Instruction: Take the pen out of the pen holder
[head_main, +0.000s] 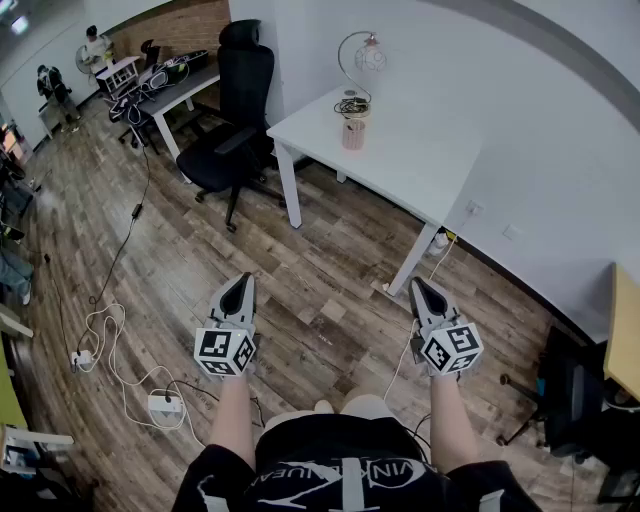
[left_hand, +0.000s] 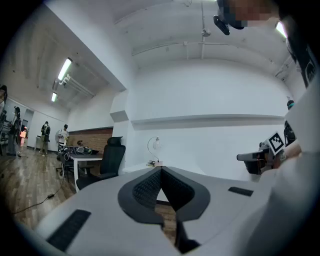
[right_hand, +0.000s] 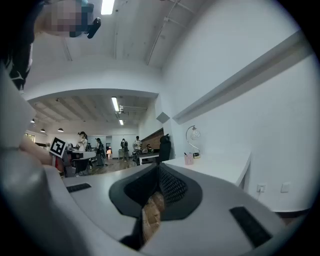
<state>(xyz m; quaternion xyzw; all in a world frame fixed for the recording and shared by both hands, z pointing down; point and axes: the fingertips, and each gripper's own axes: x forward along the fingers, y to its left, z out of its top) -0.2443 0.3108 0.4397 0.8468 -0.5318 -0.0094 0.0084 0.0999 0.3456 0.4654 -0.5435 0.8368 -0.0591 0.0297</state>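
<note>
The pink pen holder stands at the far left end of a white desk, a small upright cylinder just in front of a lamp with a thin arched neck and a round head. A dark coil lies at the holder's top edge. What stands inside it is too small to make out.

The desk is smooth and rectangular on slim white legs, set against a plain white wall. One black office chair with a high back stands just left of it. Farther left is a second desk crowded with dark gear, and people stand at the far end of the room.

The floor is worn wood planks in mixed brown and grey. Cables trail across it at the left, with two white power strips.

Two tongs are held level and near, well apart from the desk. The left gripper is clenched with nothing between its ribbed black pads, and the right gripper is likewise clenched and empty.
</note>
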